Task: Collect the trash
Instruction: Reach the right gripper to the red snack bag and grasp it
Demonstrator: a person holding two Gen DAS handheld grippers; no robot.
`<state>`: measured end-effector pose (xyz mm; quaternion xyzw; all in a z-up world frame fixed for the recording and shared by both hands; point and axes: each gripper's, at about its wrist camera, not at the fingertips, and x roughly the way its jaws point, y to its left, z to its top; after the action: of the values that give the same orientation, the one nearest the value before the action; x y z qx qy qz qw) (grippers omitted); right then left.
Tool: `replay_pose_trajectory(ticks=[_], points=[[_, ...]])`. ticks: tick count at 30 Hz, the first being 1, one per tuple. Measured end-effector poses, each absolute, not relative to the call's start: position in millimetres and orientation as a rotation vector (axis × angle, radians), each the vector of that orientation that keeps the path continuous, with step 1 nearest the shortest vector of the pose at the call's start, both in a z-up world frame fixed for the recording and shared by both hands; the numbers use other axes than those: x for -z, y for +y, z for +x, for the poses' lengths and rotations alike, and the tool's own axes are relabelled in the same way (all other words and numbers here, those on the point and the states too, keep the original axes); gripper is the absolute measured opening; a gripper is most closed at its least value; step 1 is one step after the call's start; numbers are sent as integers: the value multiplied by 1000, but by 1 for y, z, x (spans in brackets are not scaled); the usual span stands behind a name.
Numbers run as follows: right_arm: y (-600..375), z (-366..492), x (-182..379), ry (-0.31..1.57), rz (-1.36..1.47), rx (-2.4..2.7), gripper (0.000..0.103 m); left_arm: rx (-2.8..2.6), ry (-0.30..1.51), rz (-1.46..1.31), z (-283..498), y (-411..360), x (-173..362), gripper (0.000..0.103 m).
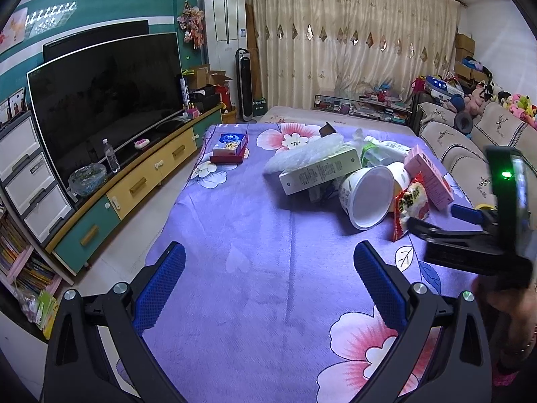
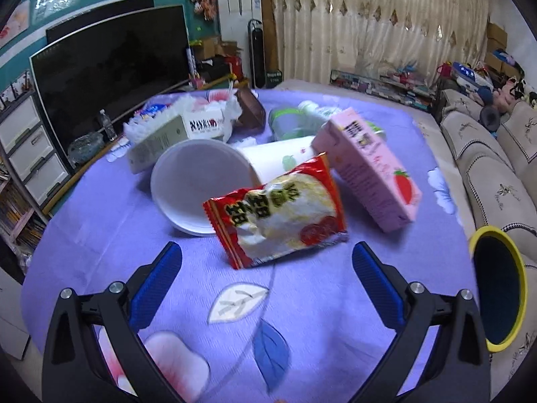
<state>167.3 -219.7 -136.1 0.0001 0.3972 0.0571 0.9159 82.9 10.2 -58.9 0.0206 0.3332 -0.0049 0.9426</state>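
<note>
A heap of trash lies on the purple flowered cloth (image 1: 255, 235): a red snack packet (image 2: 278, 211), a white paper bowl (image 2: 198, 184) on its side, a pink strawberry carton (image 2: 369, 171), a pale green box (image 1: 319, 171), a green-and-white bottle (image 2: 302, 117) and white plastic wrap (image 1: 302, 151). My right gripper (image 2: 266, 268) is open just in front of the red packet (image 1: 411, 206), with nothing between its fingers. My left gripper (image 1: 268, 268) is open over bare cloth, well short of the heap. The right gripper (image 1: 470, 231) also shows in the left wrist view, at the right edge.
A yellow-rimmed bin (image 2: 500, 288) stands at the right beside the beige sofa (image 2: 486, 168). A small red and blue box (image 1: 231, 149) lies apart at the far left of the cloth. A television (image 1: 104, 97) on a low cabinet (image 1: 134, 184) lines the left side.
</note>
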Motion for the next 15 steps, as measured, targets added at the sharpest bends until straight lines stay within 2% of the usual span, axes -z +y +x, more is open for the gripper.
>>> replay_pose_trajectory(ticks=[8,13,15], points=[[-199,195,156,854,-38,-26,96,23,702,46,98,6,69,99],[-194,205,162,868,-37,-6,71,26,709,37,102,9,72,99],[-196,207,165,873,-27,-6,54,25,708,38,103,10,73,99]])
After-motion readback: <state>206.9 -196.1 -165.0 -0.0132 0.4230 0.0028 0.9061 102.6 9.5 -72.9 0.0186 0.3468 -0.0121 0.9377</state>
